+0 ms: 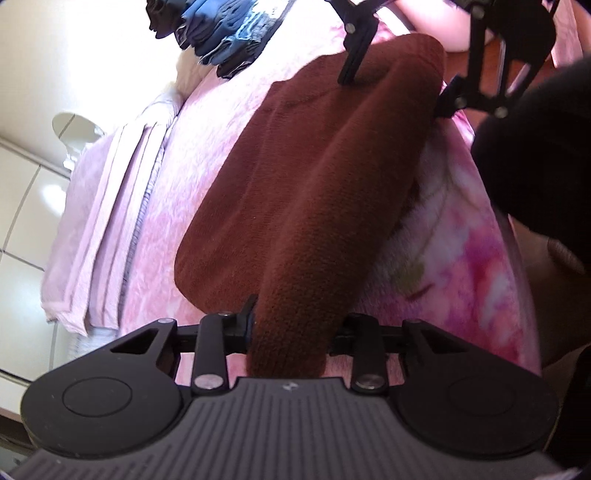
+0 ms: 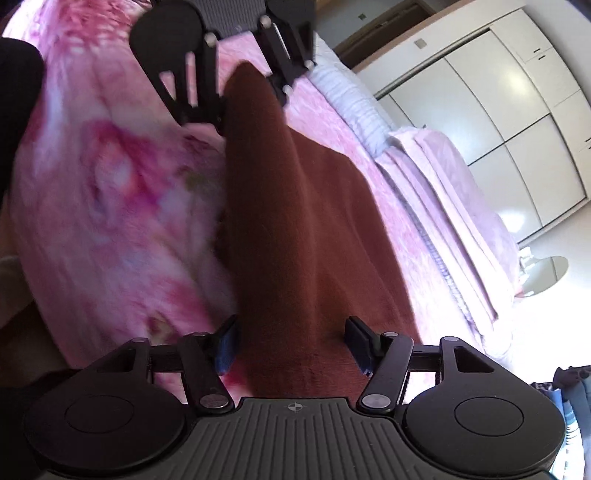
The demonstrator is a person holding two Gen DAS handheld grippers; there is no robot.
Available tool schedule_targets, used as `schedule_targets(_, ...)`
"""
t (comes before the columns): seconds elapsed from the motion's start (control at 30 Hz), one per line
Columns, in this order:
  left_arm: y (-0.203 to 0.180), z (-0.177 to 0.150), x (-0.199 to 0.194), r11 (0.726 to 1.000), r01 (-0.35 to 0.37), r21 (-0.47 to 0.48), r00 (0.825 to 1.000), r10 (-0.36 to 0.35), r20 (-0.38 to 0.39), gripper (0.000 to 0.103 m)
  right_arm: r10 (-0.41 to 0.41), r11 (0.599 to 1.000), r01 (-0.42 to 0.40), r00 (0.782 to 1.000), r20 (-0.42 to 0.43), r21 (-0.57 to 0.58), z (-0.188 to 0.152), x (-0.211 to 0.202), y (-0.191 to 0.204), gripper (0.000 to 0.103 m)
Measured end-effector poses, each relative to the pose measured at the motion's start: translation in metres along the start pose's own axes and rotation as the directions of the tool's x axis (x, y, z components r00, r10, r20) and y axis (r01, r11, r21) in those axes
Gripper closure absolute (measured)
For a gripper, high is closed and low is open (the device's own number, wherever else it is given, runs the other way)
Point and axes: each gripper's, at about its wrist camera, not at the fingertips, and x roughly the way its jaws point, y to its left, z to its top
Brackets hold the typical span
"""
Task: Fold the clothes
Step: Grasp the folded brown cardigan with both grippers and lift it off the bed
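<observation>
**Brown garment held at both ends over the bed**

Brown garment point(image 1: 295, 206) lies stretched across the pink bed point(image 1: 221, 122), one long edge raised as a fold. Left gripper point(image 1: 291, 325): jaws clamped on the near end of that raised fold. Right gripper point(image 2: 291, 343): jaws part-open, cloth between them; grip cannot be confirmed. The grippers face each other. Beyond: folded pink bedding point(image 1: 107, 206), dark clothes pile point(image 1: 218, 33).
</observation>
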Motion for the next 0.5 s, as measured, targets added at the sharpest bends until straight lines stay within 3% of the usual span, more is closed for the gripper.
schedule_targets(0.03, 0.003, 0.001, 0.0, 1.0, 0.009, -0.016, 1.0, -0.009, 0.0, 0.075, 0.019, 1.0, -0.019, 1.0, 0.011, 0.01, -0.002, 0.0, -0.005, 0.073)
schedule_targets(0.13, 0.012, 0.004, 0.001, 0.998, 0.041, -0.053, 0.999, -0.04, 0.006, 0.075, 0.072, 0.997, -0.073, 0.997, 0.04, 0.03, -0.004, -0.001, -0.02, 0.08)
schedule_targets(0.3, 0.04, 0.009, -0.003, 0.985, 0.131, -0.114, 0.991, -0.13, 0.02, 0.078, 0.167, 0.985, -0.168, 0.986, 0.023, 0.043, 0.008, -0.006, -0.061, 0.083)
schedule_targets(0.5, 0.116, 0.055, -0.044, 0.948, 0.244, -0.205, 0.968, -0.249, -0.002, 0.079, 0.258, 0.965, -0.254, 0.965, -0.054, 0.058, 0.053, -0.035, -0.15, 0.085)
